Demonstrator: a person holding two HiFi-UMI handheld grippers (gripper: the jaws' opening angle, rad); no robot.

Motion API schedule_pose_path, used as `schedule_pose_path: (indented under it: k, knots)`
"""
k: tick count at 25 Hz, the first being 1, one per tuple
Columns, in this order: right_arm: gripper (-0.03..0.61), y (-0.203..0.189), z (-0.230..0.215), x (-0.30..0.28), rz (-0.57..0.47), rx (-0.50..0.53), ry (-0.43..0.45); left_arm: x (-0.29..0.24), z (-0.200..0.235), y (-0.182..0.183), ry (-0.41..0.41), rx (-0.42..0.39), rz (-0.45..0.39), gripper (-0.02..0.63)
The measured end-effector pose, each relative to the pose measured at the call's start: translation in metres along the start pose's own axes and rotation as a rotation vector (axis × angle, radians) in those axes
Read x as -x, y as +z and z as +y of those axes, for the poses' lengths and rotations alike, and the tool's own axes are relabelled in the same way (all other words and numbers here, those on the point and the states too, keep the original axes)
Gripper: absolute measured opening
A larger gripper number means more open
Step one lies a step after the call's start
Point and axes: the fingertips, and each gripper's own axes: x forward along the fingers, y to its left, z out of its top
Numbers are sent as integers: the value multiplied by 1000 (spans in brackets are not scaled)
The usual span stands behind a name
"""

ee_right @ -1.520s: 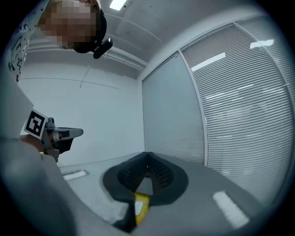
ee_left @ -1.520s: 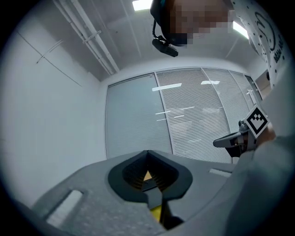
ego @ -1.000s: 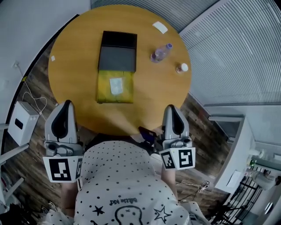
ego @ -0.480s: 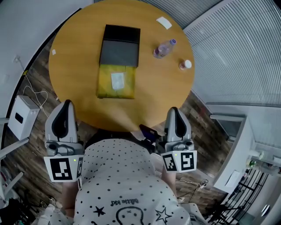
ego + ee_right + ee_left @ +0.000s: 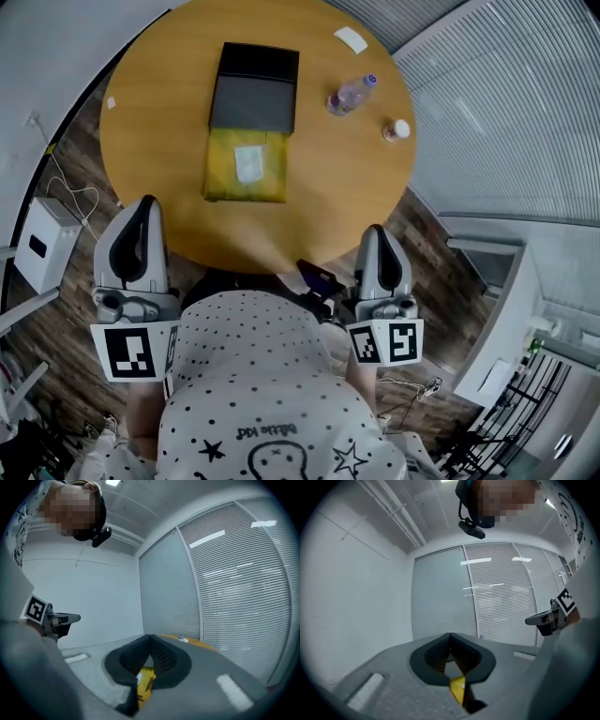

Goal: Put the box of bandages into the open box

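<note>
Head view: my left gripper (image 5: 143,211) shut, empty, short of the table (image 5: 352,192). Yellow bandage box (image 5: 246,167) mid-table, touching the open black box (image 5: 253,89). Right gripper (image 5: 377,236) shut, empty. Nothing grasped yet; next I likely reach, open, grip.

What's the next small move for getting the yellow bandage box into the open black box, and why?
Probably reach the right gripper forward toward the yellow bandage box, opening its jaws on the way. It and the left gripper hang short of the table, shut and empty; the box lies beside the open black box.
</note>
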Motion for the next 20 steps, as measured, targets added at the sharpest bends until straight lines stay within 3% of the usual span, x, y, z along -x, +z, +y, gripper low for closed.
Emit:
schedule_pose_path:
  k: [20]
  knots:
    - [3,0,-4,0,8,5,-7,-8,-14,4,-39,8,-12,9]
